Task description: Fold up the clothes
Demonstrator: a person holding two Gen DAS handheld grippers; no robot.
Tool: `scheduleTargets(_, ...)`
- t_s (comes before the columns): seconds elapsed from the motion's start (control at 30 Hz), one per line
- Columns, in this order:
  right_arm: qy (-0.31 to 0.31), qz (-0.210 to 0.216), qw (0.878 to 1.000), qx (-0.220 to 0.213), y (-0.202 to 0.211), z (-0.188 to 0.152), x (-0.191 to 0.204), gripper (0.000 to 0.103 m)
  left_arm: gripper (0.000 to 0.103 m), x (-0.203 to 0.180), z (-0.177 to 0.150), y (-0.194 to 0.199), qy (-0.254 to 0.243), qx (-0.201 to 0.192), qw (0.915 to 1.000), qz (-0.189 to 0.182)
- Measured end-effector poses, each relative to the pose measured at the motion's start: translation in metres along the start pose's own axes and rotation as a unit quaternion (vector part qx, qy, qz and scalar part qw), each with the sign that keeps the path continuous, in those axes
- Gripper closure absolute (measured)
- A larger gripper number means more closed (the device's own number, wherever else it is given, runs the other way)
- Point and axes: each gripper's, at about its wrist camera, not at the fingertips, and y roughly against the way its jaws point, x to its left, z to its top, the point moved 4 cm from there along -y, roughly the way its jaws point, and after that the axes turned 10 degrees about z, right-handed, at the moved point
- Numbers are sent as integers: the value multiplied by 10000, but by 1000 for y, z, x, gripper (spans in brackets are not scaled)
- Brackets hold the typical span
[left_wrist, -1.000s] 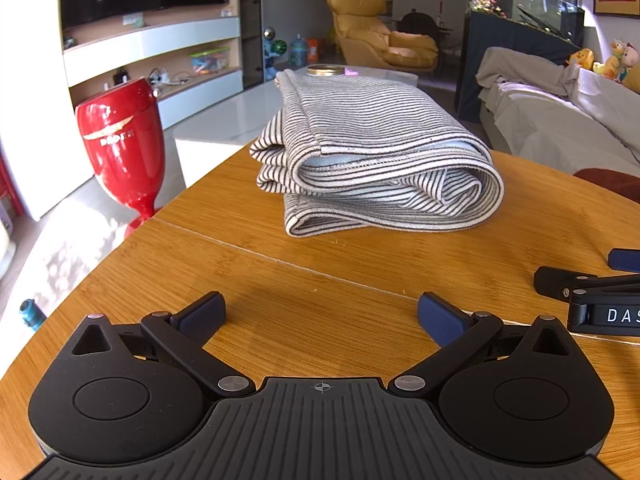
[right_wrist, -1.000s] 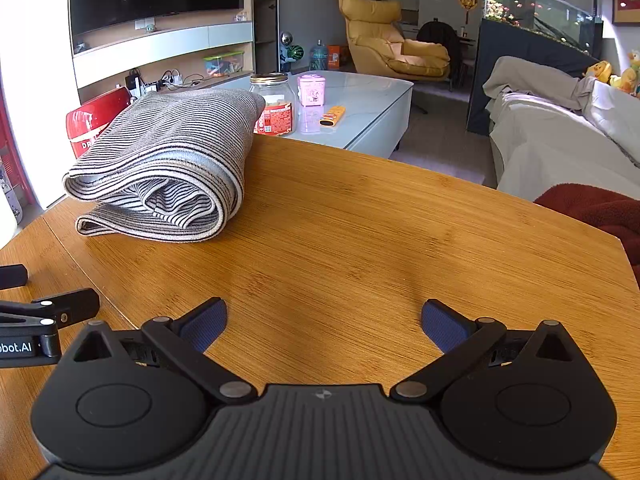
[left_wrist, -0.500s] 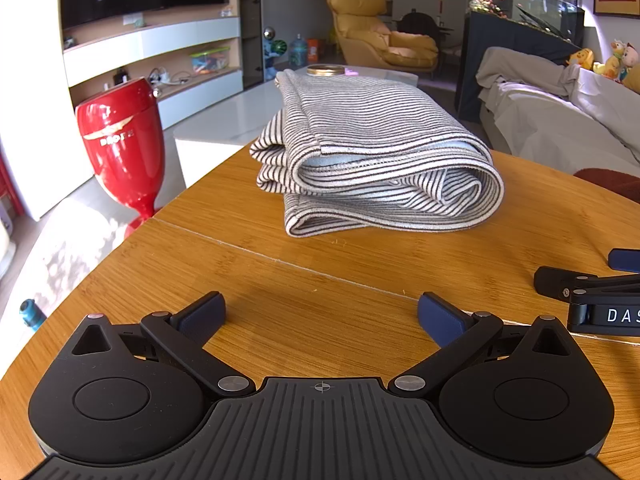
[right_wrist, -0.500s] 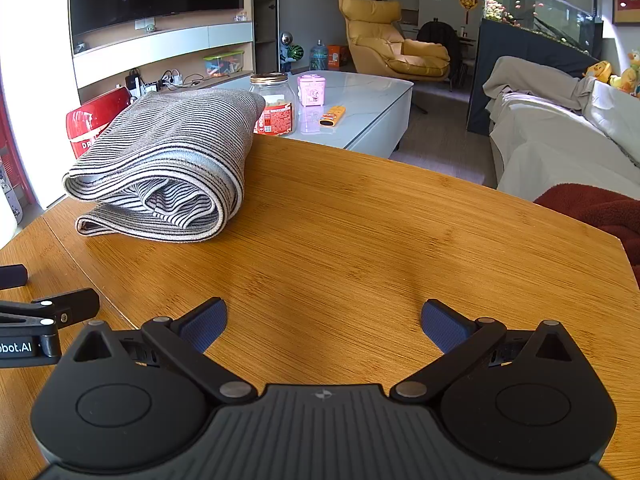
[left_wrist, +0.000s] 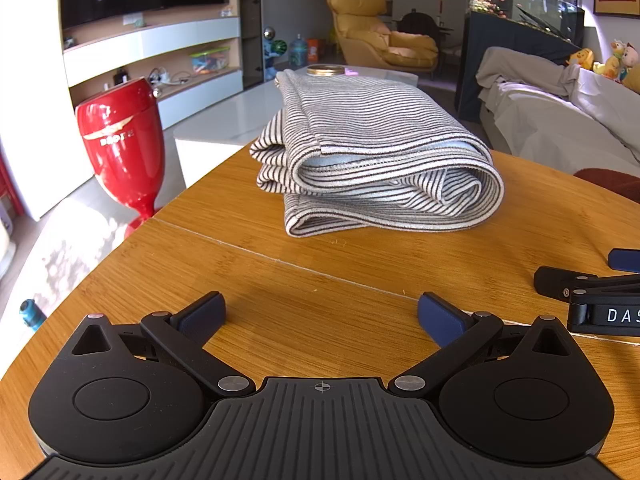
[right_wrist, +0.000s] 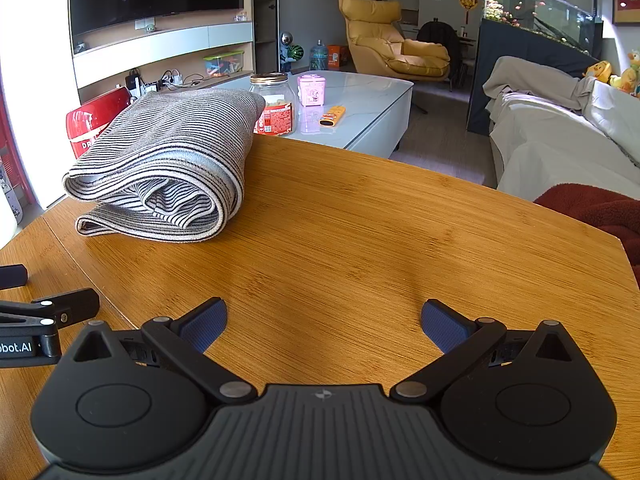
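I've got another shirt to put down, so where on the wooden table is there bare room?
The widest bare patch lies right of the folded striped garment, up to the table edge. A smaller strip lies between it and the left hand-held gripper. The garment fills the far left.

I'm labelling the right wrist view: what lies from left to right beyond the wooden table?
Red vase → glass jar → pink tin → orange remote → yellow armchair → covered sofa.
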Motion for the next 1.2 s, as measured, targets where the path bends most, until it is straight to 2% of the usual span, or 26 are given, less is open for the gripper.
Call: scheduleTargets(1.2, 3, 0, 10000, -9, 1, 0, -1, 0, 0, -1, -2, 0, 10, -11, 10000, -1)
